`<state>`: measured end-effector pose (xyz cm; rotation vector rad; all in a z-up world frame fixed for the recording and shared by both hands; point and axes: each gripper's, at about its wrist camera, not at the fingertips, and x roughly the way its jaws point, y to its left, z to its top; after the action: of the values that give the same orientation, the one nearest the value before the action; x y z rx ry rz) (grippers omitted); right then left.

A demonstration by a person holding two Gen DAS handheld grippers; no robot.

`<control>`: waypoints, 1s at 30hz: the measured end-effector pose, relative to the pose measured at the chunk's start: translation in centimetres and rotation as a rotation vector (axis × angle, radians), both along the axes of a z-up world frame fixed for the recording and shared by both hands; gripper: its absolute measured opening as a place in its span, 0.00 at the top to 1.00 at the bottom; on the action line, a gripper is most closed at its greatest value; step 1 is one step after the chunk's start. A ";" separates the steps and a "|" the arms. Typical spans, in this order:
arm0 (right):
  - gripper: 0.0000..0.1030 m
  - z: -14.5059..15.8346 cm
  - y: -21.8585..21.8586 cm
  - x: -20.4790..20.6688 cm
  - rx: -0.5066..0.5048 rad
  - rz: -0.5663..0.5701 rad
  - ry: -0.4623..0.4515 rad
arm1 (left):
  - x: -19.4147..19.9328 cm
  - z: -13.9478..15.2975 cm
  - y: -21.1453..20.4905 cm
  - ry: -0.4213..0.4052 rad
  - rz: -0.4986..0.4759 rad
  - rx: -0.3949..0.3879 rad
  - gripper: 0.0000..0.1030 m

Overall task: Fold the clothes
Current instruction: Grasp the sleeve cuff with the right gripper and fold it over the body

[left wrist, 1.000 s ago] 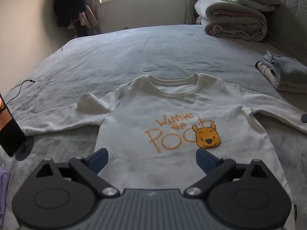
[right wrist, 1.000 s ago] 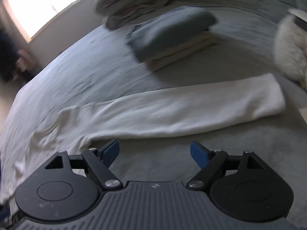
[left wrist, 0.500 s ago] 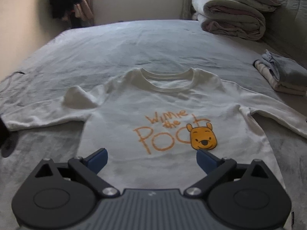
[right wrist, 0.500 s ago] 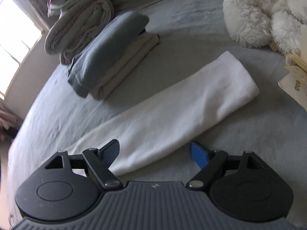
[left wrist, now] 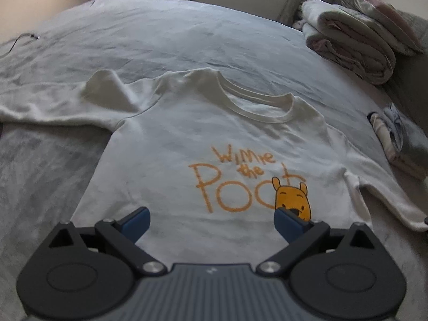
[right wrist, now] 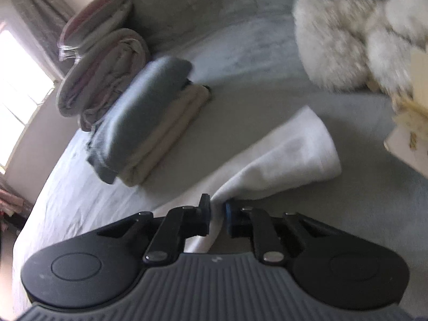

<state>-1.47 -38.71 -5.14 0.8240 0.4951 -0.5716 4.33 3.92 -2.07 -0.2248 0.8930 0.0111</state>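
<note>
A white long-sleeved sweatshirt [left wrist: 187,144] with an orange "Winnie the Pooh" print lies flat, front up, on the grey bed [left wrist: 149,29], sleeves spread to both sides. My left gripper [left wrist: 211,220] is open and empty, hovering over the sweatshirt's lower front. In the right wrist view my right gripper [right wrist: 217,210] is shut on the sweatshirt's right sleeve [right wrist: 289,155], pinching the fabric a little short of the cuff, which lies on the bed beyond the fingertips.
A stack of folded grey and beige clothes [right wrist: 144,123] lies on the bed just beyond the sleeve, also in the left wrist view [left wrist: 398,139]. Rolled quilts [left wrist: 355,34] sit at the headboard. A white fluffy cushion [right wrist: 347,40] and a paper box [right wrist: 412,139] lie right.
My right gripper has moved onto the right sleeve and closed on it. My left gripper stays open and has shifted left and tilted over the sweatshirt.
</note>
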 end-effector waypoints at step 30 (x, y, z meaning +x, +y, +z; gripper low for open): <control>0.90 7.7 20.7 7.2 -0.432 0.539 -0.169 | 0.8 2.0 9.1 0.006 0.161 -0.239 0.04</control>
<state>5.76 -17.98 2.52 0.2984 0.3961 -0.0971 5.11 13.02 -0.07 -0.5196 0.8804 0.0543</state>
